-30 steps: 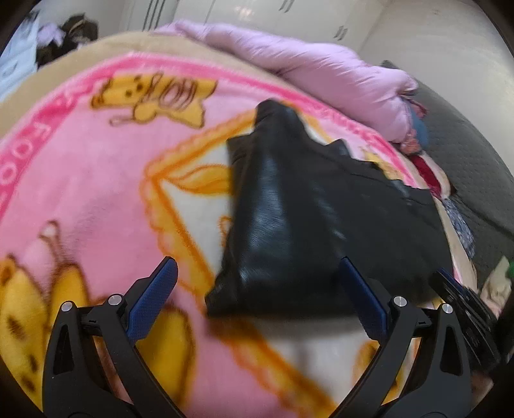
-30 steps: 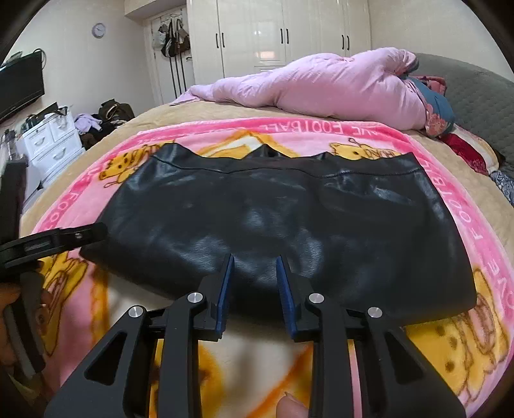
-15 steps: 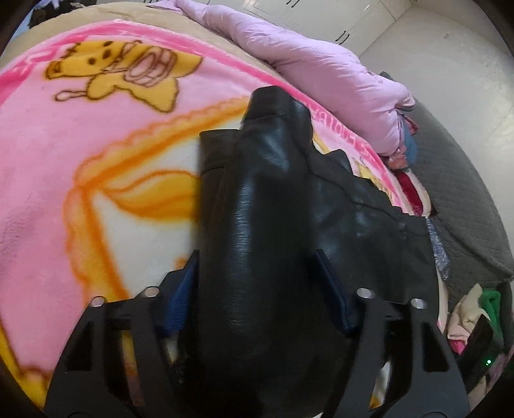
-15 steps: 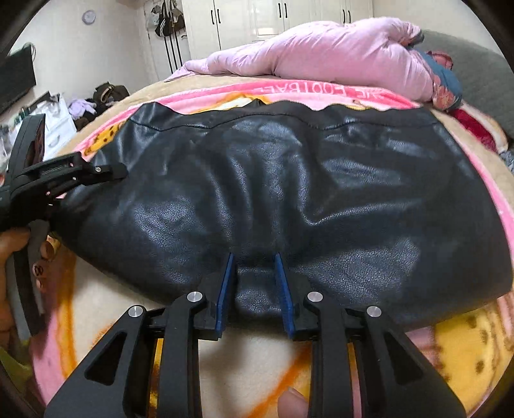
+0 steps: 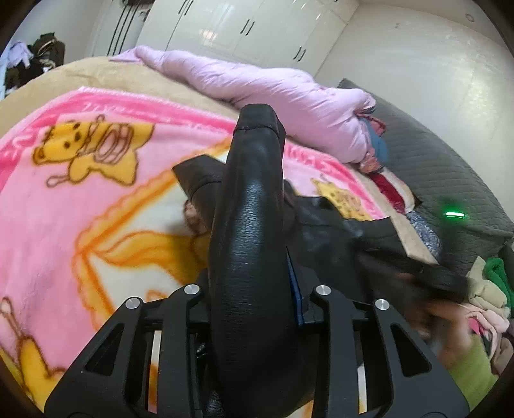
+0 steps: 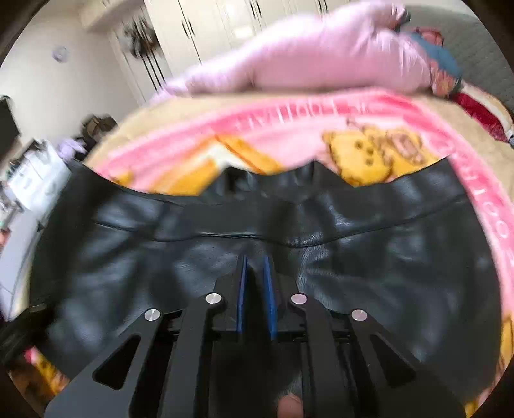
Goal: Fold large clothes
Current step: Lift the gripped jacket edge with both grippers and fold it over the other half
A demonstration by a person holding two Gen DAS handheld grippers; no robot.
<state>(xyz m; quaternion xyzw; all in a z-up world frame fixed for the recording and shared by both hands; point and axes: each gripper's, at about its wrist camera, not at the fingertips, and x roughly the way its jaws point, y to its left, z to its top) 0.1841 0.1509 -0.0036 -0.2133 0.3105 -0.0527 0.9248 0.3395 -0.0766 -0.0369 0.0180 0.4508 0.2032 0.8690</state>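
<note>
Both edges now gripped: left gripper [image 5: 253,289] closing round black leather garment [image 6: 385,257], right gripper [image 6: 255,283] newly pinching it; ready for folding over.

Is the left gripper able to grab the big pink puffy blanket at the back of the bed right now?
Probably not. The left gripper is closing on a fold of the black leather garment, so it is busy, and the pink puffy blanket lies far beyond it.

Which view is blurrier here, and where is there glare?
Right wrist view: motion blur throughout, blanket lettering and quilt smeared. Left wrist view: mostly sharp, blur only at lower right around a hand; glare streaks on the black garment and wardrobe doors.
</note>
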